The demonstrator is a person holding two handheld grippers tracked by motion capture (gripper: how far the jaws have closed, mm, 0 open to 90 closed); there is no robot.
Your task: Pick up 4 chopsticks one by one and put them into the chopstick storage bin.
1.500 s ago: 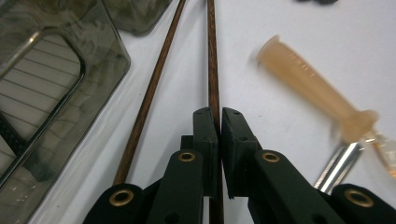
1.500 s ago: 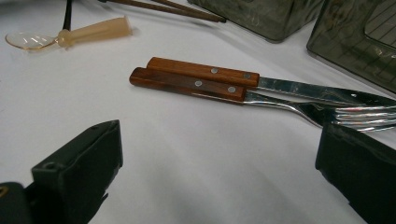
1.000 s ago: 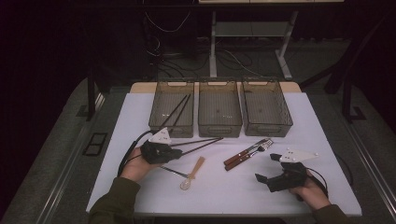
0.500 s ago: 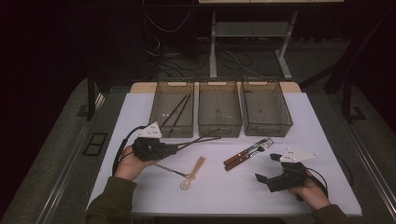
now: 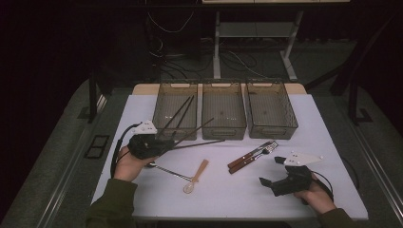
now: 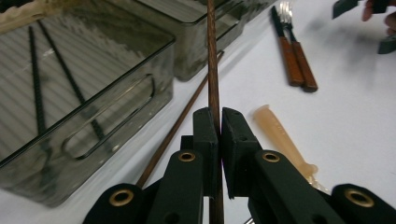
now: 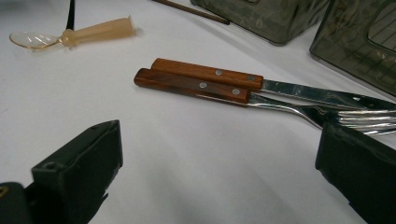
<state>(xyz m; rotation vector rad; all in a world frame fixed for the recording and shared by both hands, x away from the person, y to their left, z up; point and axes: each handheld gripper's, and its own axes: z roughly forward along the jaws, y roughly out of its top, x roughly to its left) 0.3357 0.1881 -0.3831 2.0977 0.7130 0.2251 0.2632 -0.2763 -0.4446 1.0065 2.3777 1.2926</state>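
Left gripper view: left gripper (image 6: 217, 122) clamped on brown chopstick (image 6: 213, 70).
Change: chopstick end now lifted off the table, aimed toward left bin (image 5: 164, 107).
Second chopstick (image 5: 204, 142): lying flat.
Right gripper (image 5: 271, 183): jaws apart, idle.
Meaning: drop into bin likely next.

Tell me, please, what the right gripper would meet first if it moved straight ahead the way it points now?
Probably the wooden-handled knife and fork. They lie side by side on the table, straight ahead of the open right gripper; depth is hard to judge.
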